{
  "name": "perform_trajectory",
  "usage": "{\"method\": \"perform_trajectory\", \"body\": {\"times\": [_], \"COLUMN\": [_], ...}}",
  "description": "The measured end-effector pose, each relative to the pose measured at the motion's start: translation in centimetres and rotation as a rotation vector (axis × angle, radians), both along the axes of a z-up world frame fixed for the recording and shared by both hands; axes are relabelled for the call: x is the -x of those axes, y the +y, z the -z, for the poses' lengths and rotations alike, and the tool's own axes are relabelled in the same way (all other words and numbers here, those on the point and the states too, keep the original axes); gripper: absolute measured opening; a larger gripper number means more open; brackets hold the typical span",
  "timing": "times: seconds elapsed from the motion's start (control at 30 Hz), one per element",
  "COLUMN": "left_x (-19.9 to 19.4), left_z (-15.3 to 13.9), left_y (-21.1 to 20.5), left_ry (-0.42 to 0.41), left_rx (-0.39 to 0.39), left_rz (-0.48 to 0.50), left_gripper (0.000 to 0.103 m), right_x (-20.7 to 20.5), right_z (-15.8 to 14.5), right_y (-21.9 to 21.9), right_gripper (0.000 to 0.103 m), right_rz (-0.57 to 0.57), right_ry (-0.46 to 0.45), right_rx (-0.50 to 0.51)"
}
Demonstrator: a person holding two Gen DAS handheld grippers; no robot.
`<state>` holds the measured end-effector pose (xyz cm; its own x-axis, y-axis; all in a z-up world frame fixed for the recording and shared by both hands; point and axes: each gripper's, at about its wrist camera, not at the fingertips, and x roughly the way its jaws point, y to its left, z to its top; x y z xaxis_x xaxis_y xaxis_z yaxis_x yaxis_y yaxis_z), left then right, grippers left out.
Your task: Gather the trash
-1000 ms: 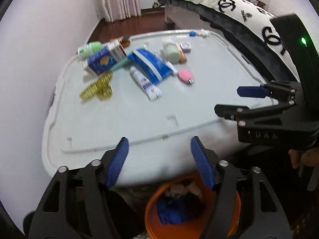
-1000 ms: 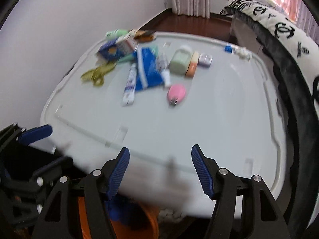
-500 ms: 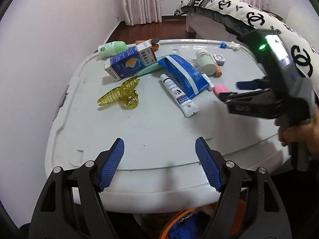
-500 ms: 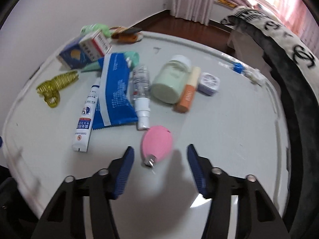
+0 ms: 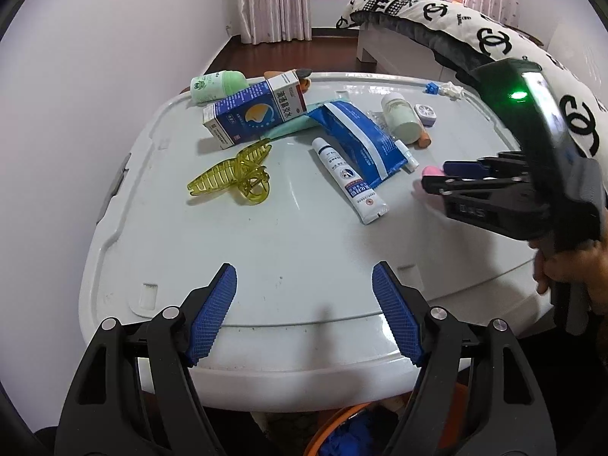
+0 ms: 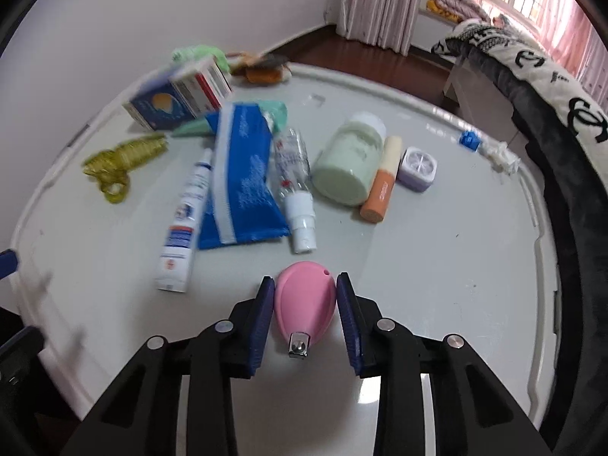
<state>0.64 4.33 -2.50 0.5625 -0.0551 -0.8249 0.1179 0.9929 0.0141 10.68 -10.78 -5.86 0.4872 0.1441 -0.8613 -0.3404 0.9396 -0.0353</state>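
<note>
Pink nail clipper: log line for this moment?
right gripper: shut on pink nail clipper | left gripper: open, empty | clipper on white lid

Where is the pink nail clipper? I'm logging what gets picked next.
In the right wrist view, the pink nail clipper lies between the right gripper's closing fingers, just nearer than the spray bottle.
</note>
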Motion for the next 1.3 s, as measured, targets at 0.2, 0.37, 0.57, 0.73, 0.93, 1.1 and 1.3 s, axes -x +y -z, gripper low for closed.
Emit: {"method": "perform_trajectory", "body": {"times": [0.2,0.37,0.57,0.73,0.93,1.1,1.3], "left_x": [-2.8,-6.5,-9.0,-9.3,-8.1,-6.5,-5.1], "left_z": [-0.2,1.9,5.5,5.7,4.9,3.0,1.3], "left_y": [-0.8,-3.4,-5.4,-4.8,-2.5,-1.8,-2.2], "left_ry": [0.016,0.085,0.134,0.079,0.09,0.058,0.039], "left_rx": [0.072,0.086,0.062,0.069,0.107,0.109,0.088], "left_rz": [-0.016,-0.008,-0.043,-0.04,-0.05,-0.044,-0.017], "left_gripper": [0.072,0.072,0.072,0.03,0.026,0.025,0.023], "right_x": [2.2,3.7,3.7,3.9,3.8,4.2,3.9], "right_z": [-4.9,-7.4,-7.7,-8.1,-8.2,-8.8,-7.9], "right_y": [-0.9,-2.0,-3.4,-3.7,-3.9,-4.0,-3.5], "right_gripper": [0.034,0.034,0.034,0.034,0.034,0.033,0.027], "right_rz": [0.008,0.01,0.01,0.004,0.003,0.0,-0.007], "right_ry": [-0.086,-0.149,-0.156,-0.167,-0.165,-0.183,-0.161], "right_rx": [-0.093,-0.118,-0.148,-0.159,-0.177,-0.189,-0.166]}}
